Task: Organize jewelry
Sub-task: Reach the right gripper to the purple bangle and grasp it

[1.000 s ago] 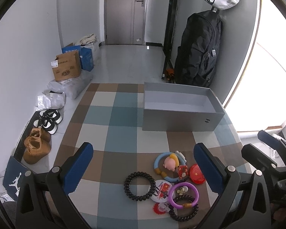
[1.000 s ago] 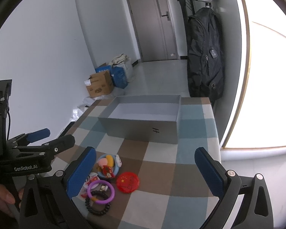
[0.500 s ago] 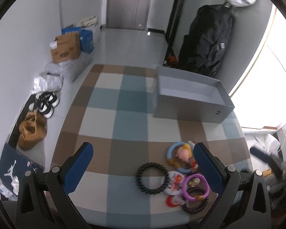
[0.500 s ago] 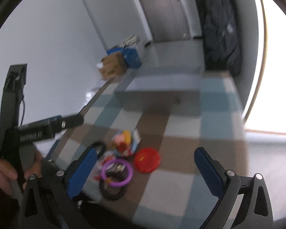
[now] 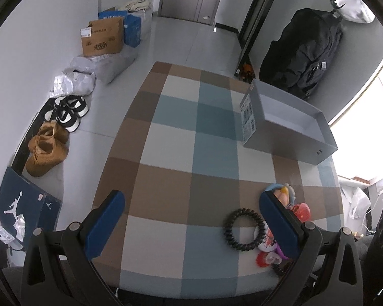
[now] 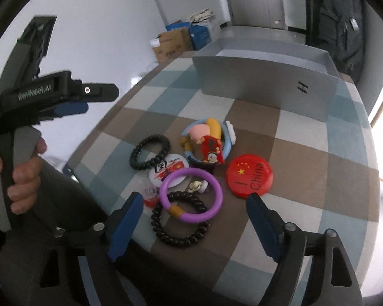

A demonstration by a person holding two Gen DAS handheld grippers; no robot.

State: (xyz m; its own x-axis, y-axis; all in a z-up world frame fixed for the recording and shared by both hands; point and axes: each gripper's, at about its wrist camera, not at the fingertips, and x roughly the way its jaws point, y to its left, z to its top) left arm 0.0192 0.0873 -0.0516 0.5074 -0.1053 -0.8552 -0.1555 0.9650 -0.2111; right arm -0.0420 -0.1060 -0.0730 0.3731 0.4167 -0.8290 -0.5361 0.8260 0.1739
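A pile of trinkets lies on the checked table. In the right wrist view I see a purple bangle (image 6: 190, 195), a black coil bracelet (image 6: 181, 223) under it, a second black coil bracelet (image 6: 150, 152), a red "China" badge (image 6: 249, 176), a white badge (image 6: 169, 169) and a blue ring with a cartoon figure (image 6: 208, 142). My right gripper (image 6: 192, 223) is open just above the purple bangle. The open grey box (image 6: 265, 76) stands behind the pile. My left gripper (image 5: 191, 220) is open over the table, left of the pile; the black coil bracelet (image 5: 243, 229) shows beside its right finger.
The left gripper also shows at the left of the right wrist view (image 6: 71, 102), held in a hand. On the floor lie shoes (image 5: 47, 148), a cardboard box (image 5: 102, 38) and a blue shoebox lid (image 5: 23, 206). A black backpack (image 5: 303, 58) hangs behind the table.
My right gripper has dropped and moved in close over the pile of trinkets. My left gripper has swung left, so the pile and the box sit further right in its view.
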